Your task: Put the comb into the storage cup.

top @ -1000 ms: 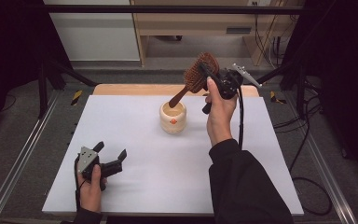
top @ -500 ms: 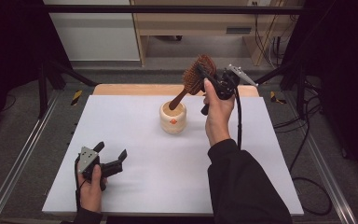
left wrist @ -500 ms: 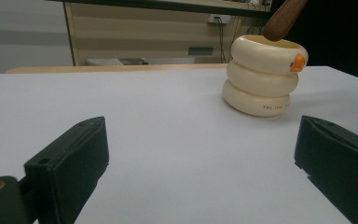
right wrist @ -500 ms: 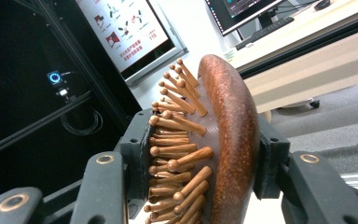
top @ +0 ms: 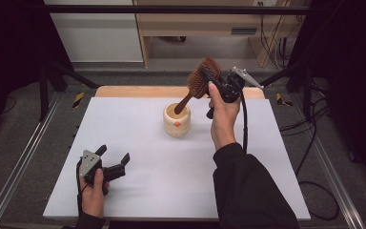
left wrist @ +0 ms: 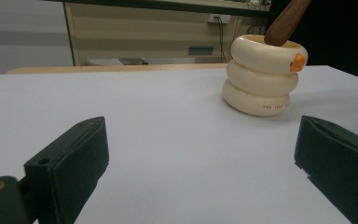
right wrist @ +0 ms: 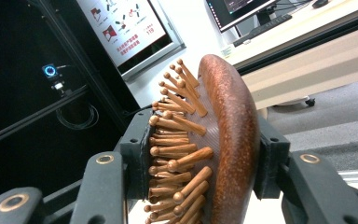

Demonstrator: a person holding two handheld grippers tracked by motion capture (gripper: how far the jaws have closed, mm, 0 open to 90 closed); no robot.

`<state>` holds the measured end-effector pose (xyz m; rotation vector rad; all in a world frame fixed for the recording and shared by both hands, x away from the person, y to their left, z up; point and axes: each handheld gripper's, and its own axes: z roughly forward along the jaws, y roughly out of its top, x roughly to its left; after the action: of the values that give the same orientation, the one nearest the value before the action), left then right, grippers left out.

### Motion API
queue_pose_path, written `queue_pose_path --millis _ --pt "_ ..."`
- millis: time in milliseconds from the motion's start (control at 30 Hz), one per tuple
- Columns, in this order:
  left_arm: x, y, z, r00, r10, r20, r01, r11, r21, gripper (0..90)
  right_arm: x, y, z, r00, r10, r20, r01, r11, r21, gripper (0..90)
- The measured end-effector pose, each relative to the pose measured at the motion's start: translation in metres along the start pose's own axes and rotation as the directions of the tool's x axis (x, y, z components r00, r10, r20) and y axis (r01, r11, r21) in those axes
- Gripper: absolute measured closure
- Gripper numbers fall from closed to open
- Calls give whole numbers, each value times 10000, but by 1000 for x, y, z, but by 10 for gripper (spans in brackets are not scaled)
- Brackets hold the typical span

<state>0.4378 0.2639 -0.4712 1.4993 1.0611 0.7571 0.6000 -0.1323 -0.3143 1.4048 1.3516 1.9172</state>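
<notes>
Near edge: left gripper (top: pixel 112 163) resting on white tabletop (top: pixel 147 191), jaws spread wide, nothing between. Farther back: cream ringed cup (top: pixel 177 120), wooden hairbrush (top: pixel 201 81) slanting up, handle tip in the cup mouth. Above, beyond: right gripper (top: pixel 208 80) clamped on brush head, bristles against one pad.

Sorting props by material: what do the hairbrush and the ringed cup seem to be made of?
Hairbrush: looks like wood, reddish-brown with a slight sheen, round-tipped wooden pins.
Ringed cup: smooth cream body with soft highlights, probably glazed ceramic or plastic; the look leaves it open.
</notes>
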Motion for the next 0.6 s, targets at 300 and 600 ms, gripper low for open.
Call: queue_pose_path --millis 300,600 --pt "0 0 0 10000 15 1 -15 10000 -9 31 1 -3 2 9999 -153 -2 153 9998 155 500" --pt "0 0 0 10000 11 6 -11 10000 -8 30 2 -7 6 9997 -257 27 256 9993 289 500"
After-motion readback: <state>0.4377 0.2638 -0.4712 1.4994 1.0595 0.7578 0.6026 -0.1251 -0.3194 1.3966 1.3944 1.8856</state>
